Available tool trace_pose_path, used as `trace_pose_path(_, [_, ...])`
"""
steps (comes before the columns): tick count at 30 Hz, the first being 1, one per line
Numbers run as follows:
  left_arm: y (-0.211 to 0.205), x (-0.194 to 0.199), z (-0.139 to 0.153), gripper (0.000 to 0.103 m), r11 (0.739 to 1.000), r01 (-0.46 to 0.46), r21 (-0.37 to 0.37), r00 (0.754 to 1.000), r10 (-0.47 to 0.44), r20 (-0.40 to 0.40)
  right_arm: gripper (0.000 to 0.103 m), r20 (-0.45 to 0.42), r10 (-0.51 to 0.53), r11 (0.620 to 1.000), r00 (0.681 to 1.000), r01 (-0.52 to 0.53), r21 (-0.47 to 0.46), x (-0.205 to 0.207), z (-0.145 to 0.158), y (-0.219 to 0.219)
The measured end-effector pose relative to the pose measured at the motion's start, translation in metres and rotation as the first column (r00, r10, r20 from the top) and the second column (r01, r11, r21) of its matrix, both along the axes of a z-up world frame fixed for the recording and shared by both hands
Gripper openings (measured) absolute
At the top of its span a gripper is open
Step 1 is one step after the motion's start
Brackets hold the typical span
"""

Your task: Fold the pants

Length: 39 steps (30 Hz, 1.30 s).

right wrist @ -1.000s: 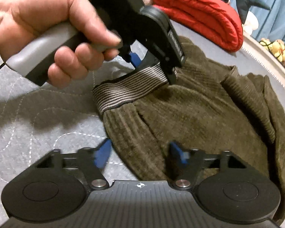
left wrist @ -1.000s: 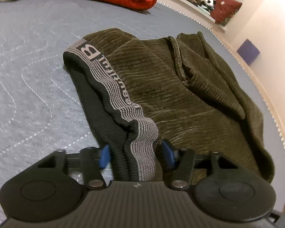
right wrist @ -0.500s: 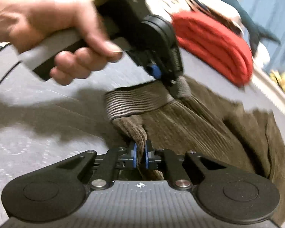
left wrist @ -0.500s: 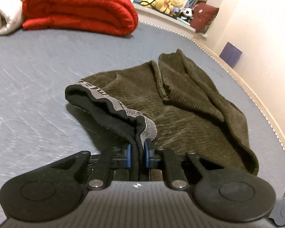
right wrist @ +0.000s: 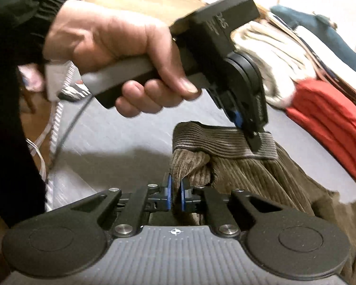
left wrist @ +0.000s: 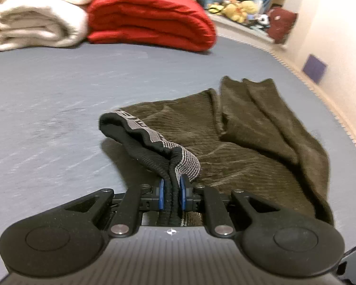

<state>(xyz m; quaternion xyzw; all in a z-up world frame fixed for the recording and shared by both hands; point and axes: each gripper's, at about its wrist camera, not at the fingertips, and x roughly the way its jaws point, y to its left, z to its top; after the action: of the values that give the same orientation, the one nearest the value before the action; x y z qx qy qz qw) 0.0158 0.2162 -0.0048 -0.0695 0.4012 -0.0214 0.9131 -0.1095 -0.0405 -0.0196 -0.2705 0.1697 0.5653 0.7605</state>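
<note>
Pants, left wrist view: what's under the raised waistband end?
Under the lifted waistband, a dark shadow falls on the grey mattress. Whatever lies beneath the spread olive corduroy pants is covered.

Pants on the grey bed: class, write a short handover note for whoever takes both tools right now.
Left tool: shut on the waistband.
Right tool: shut on the corduroy just below the waistband.
Pants: olive, rumpled on the grey bed; waist end raised off the bed, legs lying toward the wall side.
Done: both grips taken.
Left: spread the pants flat, then probably fold; no neat fold shows yet.
</note>
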Motion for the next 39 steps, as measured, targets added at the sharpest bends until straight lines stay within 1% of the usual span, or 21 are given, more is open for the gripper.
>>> trace_pose_path(4, [0.003,-0.006,-0.002,0.017,0.996,-0.053,0.065,0.998,0.055,-0.037,0.008,-0.038,0.014,1.000,0.999,-0.014,0.015,0.011,0.005,0.022])
trace_pose_path(7, [-0.007,-0.005,0.003,0.021,0.978,-0.065,0.199,0.996,0.075,-0.042,0.012,-0.067,-0.029,0.999,0.997,0.027,-0.027,0.017,-0.001,0.027])
trace_pose_path(8, [-0.012,-0.003,0.006,0.030,0.971,-0.062,0.231,0.997,0.073,-0.037,0.022,-0.069,-0.046,0.998,0.997,0.043,-0.039,0.019,-0.001,0.026])
trace_pose_path(9, [-0.015,-0.002,0.010,0.035,0.966,-0.065,0.252,0.997,0.074,-0.028,0.030,-0.077,-0.052,0.998,0.996,0.049,-0.044,0.024,0.002,0.024])
trace_pose_path(10, [-0.017,-0.001,0.014,0.042,0.963,-0.070,0.259,0.997,0.077,-0.014,0.047,-0.078,-0.060,0.998,0.995,0.058,-0.030,0.027,0.006,0.021])
trace_pose_path(11, [-0.018,-0.001,0.016,0.044,0.963,-0.071,0.261,0.997,0.075,-0.006,0.059,-0.077,-0.076,0.997,0.994,0.075,-0.009,0.032,0.011,0.014])
trace_pose_path(16, [-0.046,0.005,0.027,0.046,0.967,-0.062,0.247,0.998,0.052,0.048,0.064,-0.121,-0.208,0.973,0.971,0.217,0.075,0.062,0.035,-0.029])
trace_pose_path(18, [-0.060,0.007,0.031,0.046,0.973,-0.057,0.223,0.996,0.042,0.073,0.065,-0.130,-0.303,0.944,0.944,0.316,0.092,0.081,0.040,-0.054])
trace_pose_path(20, [-0.071,0.006,0.037,0.046,0.980,-0.063,0.190,0.994,0.045,0.096,0.066,-0.125,-0.432,0.892,0.893,0.444,0.088,0.104,0.040,-0.079])
trace_pose_path(22, [-0.078,0.010,0.042,0.046,0.986,-0.089,0.140,0.994,0.080,0.073,0.067,-0.106,-0.562,0.818,0.820,0.570,0.079,0.129,0.038,-0.104])
trace_pose_path(24, [-0.085,0.014,0.052,0.046,0.993,-0.089,0.082,0.995,0.085,0.044,0.070,-0.104,-0.685,0.719,0.721,0.692,0.061,0.157,0.033,-0.132])
trace_pose_path(26, [-0.096,0.010,0.065,0.047,0.997,-0.060,0.053,0.995,0.055,0.084,0.071,-0.139,-0.767,0.629,0.626,0.777,0.025,0.183,0.026,-0.153])
trace_pose_path(27, [-0.101,0.007,0.069,0.052,0.997,-0.047,0.060,0.992,0.040,0.116,0.071,-0.177,-0.784,0.603,0.595,0.797,0.007,0.195,0.022,-0.162])
trace_pose_path(29, [-0.111,-0.002,0.066,0.060,0.996,-0.046,0.081,0.983,0.030,0.183,0.071,-0.237,-0.792,0.582,0.562,0.813,-0.014,0.210,0.014,-0.172])
trace_pose_path(30, [-0.116,-0.003,0.057,0.060,0.995,-0.046,0.091,0.982,0.029,0.185,0.071,-0.246,-0.797,0.573,0.552,0.819,-0.020,0.216,0.011,-0.173])
trace_pose_path(31, [-0.121,0.001,0.048,0.060,0.994,-0.047,0.100,0.991,0.034,0.130,0.072,-0.251,-0.797,0.572,0.549,0.820,-0.021,0.221,0.009,-0.173])
trace_pose_path(32, [-0.126,0.008,0.039,0.058,0.995,-0.047,0.088,0.998,0.043,0.045,0.074,-0.257,-0.792,0.578,0.554,0.816,-0.022,0.224,0.007,-0.170])
trace_pose_path(34, [-0.129,0.013,0.034,0.059,1.000,0.004,-0.001,0.999,-0.004,0.042,0.075,-0.267,-0.776,0.598,0.571,0.801,-0.024,0.232,0.003,-0.158])
trace_pose_path(35, [-0.133,0.016,0.033,0.060,1.000,0.009,0.019,0.999,-0.010,0.043,0.076,-0.264,-0.772,0.606,0.579,0.795,-0.030,0.237,0.000,-0.153])
trace_pose_path(37, [-0.140,0.020,0.032,0.060,0.994,-0.001,0.110,0.998,-0.005,0.056,0.076,-0.250,-0.767,0.619,0.590,0.784,-0.047,0.245,-0.006,-0.142])
trace_pose_path(39, [-0.140,0.021,0.032,0.060,0.991,-0.010,0.134,0.998,0.001,0.064,0.076,-0.230,-0.765,0.628,0.602,0.776,-0.057,0.253,-0.012,-0.135])
